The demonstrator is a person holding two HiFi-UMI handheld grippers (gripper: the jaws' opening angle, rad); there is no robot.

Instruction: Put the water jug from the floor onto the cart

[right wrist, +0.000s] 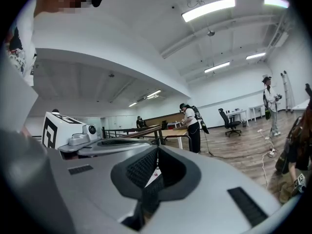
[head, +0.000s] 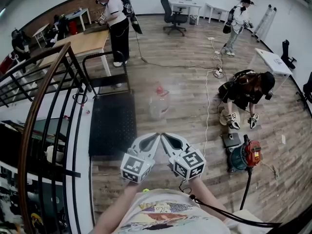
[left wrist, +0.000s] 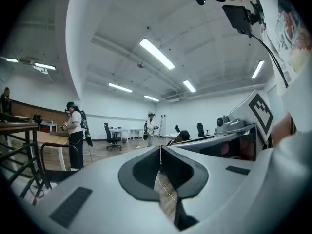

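Clear water jug (head: 158, 105) upright on floor (head: 185, 82), just beside right edge of black cart (head: 111, 130) | progress: none, jug not yet gripped; grasp, lift and placing all left | left claw (head: 156, 137) pinched closed, empty; right claw (head: 164, 136) same, side by side, apart from jug | head view alone shows jug and cart; gripper views confirm closed jaws

Water jug (head: 158, 103): large, clear plastic, red cap on top, outline blurred. Stands upright on the wood floor (head: 185, 77), just off the right edge of the cart (head: 112, 125); contact between them cannot be told.

Cart: low platform type, flat black deck lying bare, black tubular handle upright at its far end.
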